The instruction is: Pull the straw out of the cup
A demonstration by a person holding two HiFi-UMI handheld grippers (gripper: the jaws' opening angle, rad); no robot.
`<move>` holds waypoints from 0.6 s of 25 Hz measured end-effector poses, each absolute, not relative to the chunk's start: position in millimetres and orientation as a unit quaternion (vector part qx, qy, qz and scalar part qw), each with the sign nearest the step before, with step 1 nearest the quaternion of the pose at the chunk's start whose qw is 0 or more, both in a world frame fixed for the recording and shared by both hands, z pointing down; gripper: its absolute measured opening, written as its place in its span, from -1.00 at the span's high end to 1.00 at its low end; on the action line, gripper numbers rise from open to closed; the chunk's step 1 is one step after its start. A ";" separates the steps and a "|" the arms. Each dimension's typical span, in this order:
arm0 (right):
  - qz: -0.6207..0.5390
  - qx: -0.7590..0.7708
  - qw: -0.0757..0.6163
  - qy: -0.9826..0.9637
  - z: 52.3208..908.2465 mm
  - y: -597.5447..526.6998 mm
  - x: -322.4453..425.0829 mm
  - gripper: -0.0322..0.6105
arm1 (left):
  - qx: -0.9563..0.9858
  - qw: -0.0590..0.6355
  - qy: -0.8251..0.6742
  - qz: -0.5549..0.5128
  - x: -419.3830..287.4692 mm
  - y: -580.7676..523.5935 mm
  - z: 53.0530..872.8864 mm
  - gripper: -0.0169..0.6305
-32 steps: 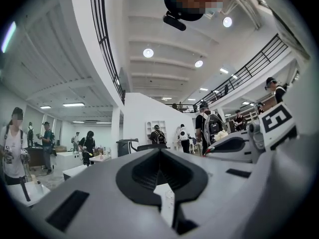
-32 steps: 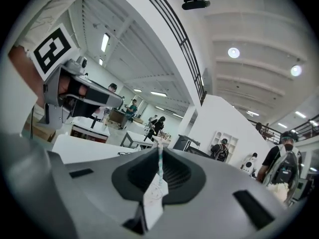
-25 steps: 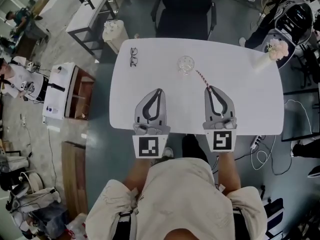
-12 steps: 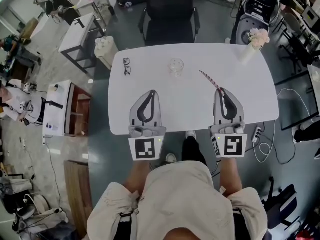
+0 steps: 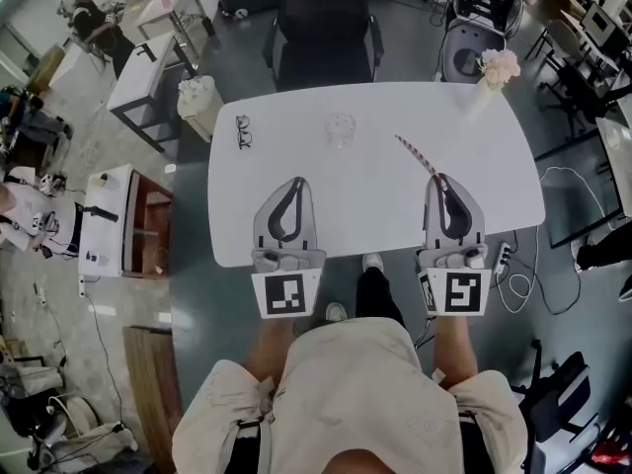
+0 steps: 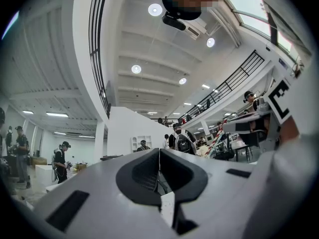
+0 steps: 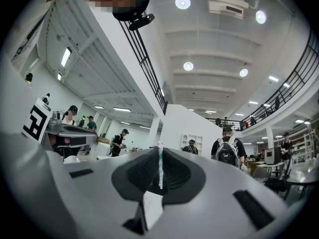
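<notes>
The fingers of our right gripper (image 5: 441, 178) clench the straw (image 5: 415, 154), well apart from the cup (image 5: 340, 129) on the table (image 5: 375, 215). Those of our left gripper (image 5: 298, 180) look pressed together, empty.

Round ceiling lamps (image 6: 155, 9) are blowing out white in both gripper views. Fisheye is bending the railing (image 6: 97, 44) hard & corners are vignetting to black. Left gripper (image 6: 159, 152) and right gripper (image 7: 160, 151) are blurring near the lens. Head view is reading dimmer, greyish. The white table (image 5: 296, 156) is catching even overhead light w/ faint shadows.
</notes>
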State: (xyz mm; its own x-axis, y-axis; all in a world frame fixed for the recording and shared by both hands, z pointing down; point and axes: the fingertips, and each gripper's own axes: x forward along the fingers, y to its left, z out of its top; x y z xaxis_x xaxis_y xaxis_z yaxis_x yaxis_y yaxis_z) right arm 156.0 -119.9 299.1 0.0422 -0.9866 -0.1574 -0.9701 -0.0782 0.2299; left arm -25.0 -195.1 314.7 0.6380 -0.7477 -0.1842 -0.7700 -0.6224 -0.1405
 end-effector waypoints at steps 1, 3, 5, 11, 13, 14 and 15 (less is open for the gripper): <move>-0.138 0.723 0.029 -0.676 298.1 -118.0 156.9 0.83 | -0.900 0.102 0.421 0.054 -24.2 -194.1 314.6 0.93; -0.139 0.726 0.026 -0.673 296.5 -115.7 159.2 0.83 | -0.901 0.101 0.419 0.055 -23.0 -193.4 314.2 0.93; -0.138 0.728 0.025 -0.671 296.0 -115.5 160.3 0.83 | -0.901 0.100 0.418 0.056 -23.0 -193.3 313.6 0.93; -0.139 0.726 0.026 -0.673 296.9 -118.8 155.4 0.83 | -0.901 0.101 0.418 0.057 -25.1 -192.1 313.2 0.93; -0.139 0.725 0.025 -0.675 296.8 -118.2 154.6 0.83 | -0.901 0.101 0.419 0.057 -25.7 -190.6 313.3 0.93; -0.140 0.724 0.024 -0.675 296.4 -117.8 154.6 0.83 | -0.900 0.103 0.419 0.058 -25.8 -189.8 312.7 0.93; -0.140 0.724 0.024 -0.675 296.1 -117.5 154.9 0.83 | -0.900 0.103 0.420 0.059 -26.0 -189.2 312.0 0.93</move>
State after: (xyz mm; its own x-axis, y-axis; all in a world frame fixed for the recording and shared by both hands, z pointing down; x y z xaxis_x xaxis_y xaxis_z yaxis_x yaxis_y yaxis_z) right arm 154.9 -117.5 296.1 0.0495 -0.9841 -0.1708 -0.9708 -0.0876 0.2234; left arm -26.0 -189.2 312.0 0.6405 -0.7431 -0.1935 -0.7677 -0.6262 -0.1363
